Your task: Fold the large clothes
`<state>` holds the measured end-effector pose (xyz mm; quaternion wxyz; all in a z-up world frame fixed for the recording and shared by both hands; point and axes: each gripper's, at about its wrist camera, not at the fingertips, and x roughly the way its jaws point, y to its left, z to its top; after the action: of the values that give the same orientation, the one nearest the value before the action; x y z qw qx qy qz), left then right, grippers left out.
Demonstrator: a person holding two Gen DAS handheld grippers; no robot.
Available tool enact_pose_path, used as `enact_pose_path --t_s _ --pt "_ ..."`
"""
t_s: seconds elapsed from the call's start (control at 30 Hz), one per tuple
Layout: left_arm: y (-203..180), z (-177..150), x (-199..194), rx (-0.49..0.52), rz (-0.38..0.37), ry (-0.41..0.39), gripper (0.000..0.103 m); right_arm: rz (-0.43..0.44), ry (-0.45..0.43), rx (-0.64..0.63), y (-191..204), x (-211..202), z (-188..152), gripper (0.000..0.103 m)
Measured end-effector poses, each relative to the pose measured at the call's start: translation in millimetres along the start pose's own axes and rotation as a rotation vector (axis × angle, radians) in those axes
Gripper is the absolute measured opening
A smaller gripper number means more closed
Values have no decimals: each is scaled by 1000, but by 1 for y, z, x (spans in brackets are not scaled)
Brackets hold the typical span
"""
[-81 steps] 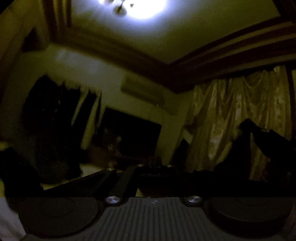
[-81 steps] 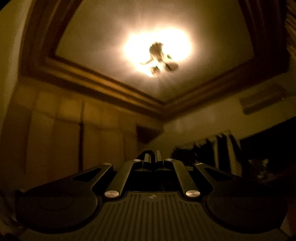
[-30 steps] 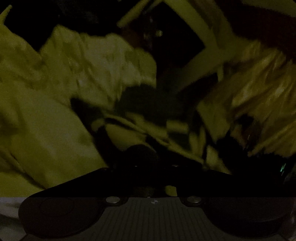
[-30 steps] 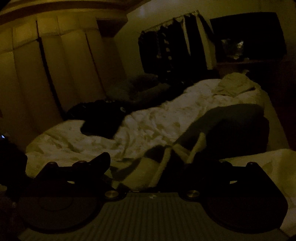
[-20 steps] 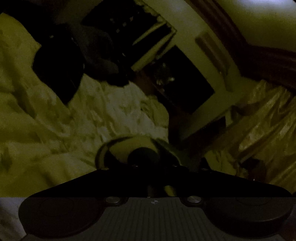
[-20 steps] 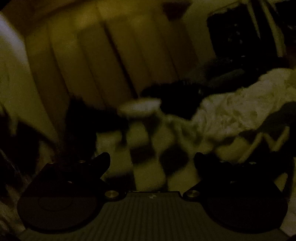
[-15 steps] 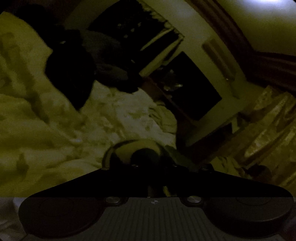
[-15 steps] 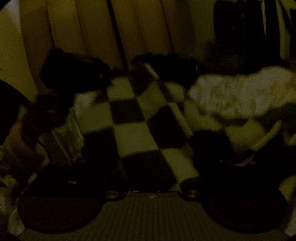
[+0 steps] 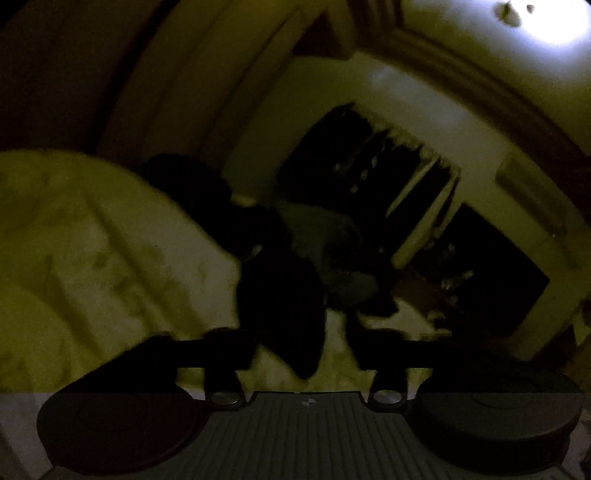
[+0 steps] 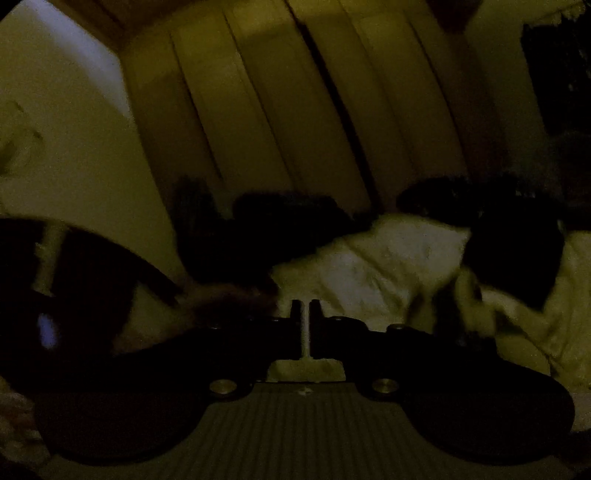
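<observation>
Checkered cloth gone; left gripper (image 9: 301, 347) jaws opening.

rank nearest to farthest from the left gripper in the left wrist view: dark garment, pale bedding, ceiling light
1. Dark garment: just beyond the left gripper, centre.
2. Pale bedding: spread to the left, partly as near as the garment, so those two are close to call.
3. Ceiling light: top right, far overhead.
</observation>
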<state>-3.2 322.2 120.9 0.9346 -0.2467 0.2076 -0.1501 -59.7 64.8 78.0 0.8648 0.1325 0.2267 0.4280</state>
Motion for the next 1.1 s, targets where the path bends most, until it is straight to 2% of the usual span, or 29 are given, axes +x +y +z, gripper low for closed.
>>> enact_pose_path --t_s 0.03,0.07,0.13,0.2,0.33,0.43,0.5,0.57,0.63,0.7,0.8,0.87,0.93,0.97,1.0,1.1 --pt "4 -6 -1 9 -15 31 103 -2 18 23 -4 4 -9 58" --pt "6 -15 0 21 -26 72 103 -5 36 35 -9 6 -19 76" --pt "9 -34 4 41 -36 160 103 -51 51 50 -21 -3 -38 78" --pt "7 -57 8 57 -61 255 103 -134 39 99 -39 -24 -51 78" --pt "-24 -96 26 96 -185 416 103 -253 -106 293 -79 -88 -55 83" --pt "-62 -114 27 188 -275 463 103 -403 -269 316 -90 -149 -52 90" --pt "-81 -122 21 236 -322 464 103 -499 -312 289 -90 -174 -49 93" --pt "-90 -130 16 249 -347 462 103 -521 -278 238 -89 -189 -51 93" --pt "-88 -139 21 223 -336 495 103 -493 -170 154 -81 -193 -55 96" --pt "-78 -144 27 182 -307 528 103 -450 -22 44 -72 -183 -65 100" --pt "-64 -152 31 159 -239 556 103 -471 122 -86 -64 -157 -91 100" --pt "-56 -154 28 159 -214 561 103 -507 212 -95 -66 -132 -106 93" --pt "-52 -150 23 152 -210 553 103 -503 247 -55 -74 -113 -115 56" --pt "-49 -148 19 148 -205 547 103 -488 231 -33 -68 -114 -115 52" --pt "-46 -145 15 144 -198 539 103 -461 211 -24 -62 -114 -111 40" --pt "-35 -135 2 115 -176 518 103 -334 100 -5 -48 -121 -90 28"
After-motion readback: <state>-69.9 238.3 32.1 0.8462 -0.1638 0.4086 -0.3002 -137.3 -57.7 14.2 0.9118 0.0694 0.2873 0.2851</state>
